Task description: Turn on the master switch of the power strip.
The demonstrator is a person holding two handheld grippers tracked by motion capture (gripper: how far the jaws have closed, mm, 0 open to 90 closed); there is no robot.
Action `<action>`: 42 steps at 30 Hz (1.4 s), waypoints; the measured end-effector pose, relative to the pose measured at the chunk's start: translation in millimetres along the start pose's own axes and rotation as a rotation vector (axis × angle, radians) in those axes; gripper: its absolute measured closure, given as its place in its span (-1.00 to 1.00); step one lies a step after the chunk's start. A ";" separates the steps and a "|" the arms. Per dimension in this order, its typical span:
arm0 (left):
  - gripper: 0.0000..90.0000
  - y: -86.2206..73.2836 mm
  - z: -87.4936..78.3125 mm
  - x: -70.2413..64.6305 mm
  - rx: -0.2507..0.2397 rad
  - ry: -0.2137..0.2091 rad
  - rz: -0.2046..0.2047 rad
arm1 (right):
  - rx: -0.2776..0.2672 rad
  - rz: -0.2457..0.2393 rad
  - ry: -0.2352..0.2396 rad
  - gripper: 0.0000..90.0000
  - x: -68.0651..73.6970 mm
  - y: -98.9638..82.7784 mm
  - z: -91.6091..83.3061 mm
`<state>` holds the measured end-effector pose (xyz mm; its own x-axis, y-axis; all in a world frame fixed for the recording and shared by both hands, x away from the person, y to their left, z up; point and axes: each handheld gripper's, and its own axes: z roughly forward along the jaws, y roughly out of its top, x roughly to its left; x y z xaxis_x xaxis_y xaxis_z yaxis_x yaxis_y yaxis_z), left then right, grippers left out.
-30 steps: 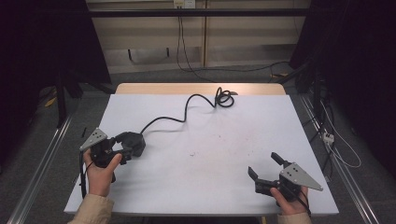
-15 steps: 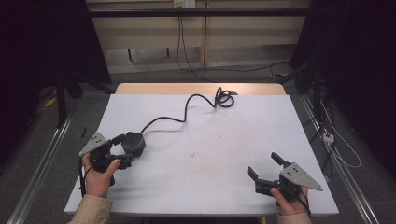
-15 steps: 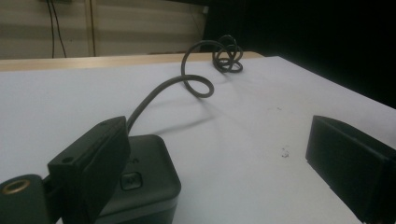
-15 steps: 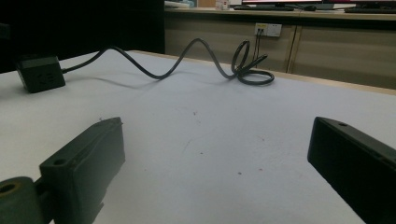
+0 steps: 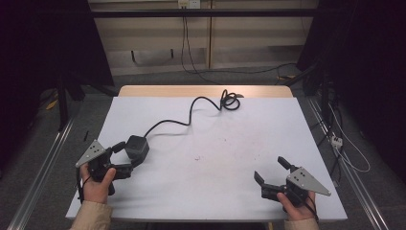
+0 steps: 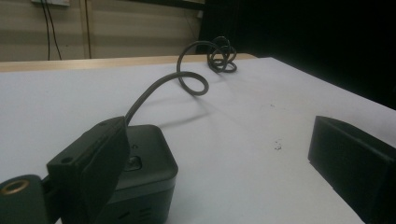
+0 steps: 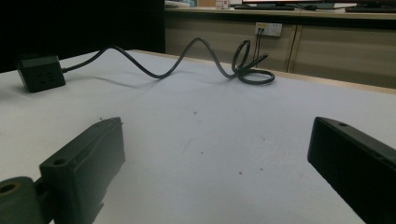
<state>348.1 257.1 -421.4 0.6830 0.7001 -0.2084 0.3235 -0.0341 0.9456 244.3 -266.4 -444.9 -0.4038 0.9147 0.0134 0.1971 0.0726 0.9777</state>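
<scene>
Left gripper (image 5: 123, 157) reaches the black cube socket (image 5: 136, 147); no grasp made.
Its jaws stand spread, 1 beside the cube. Right gripper (image 5: 271, 175) rests released near right; coiled cable (image 5: 230, 100) lies far.

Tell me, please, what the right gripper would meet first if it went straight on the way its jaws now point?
Probably nothing nearby: ahead of the open right gripper lies bare white table. Farther along that line sits the coiled end of the black cable near the table's far edge, so that would likely come first, though depth is hard to judge.
</scene>
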 end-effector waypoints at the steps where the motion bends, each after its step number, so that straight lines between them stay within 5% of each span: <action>1: -0.89 -0.5 -0.7 -0.1 0.002 0.002 0.000 | 0.000 0.001 0.000 -0.92 0.0 0.0 0.1; 42: -0.89 -23.5 -41.6 14.4 0.011 -0.024 0.052 | 0.001 -0.002 -0.003 -0.92 0.1 -0.3 0.0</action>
<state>323.1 297.6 -436.2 0.7142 0.6801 -0.1653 0.2946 -0.0779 0.9524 244.2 -266.3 -445.2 -0.4011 0.9160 0.0112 0.1972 0.0744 0.9775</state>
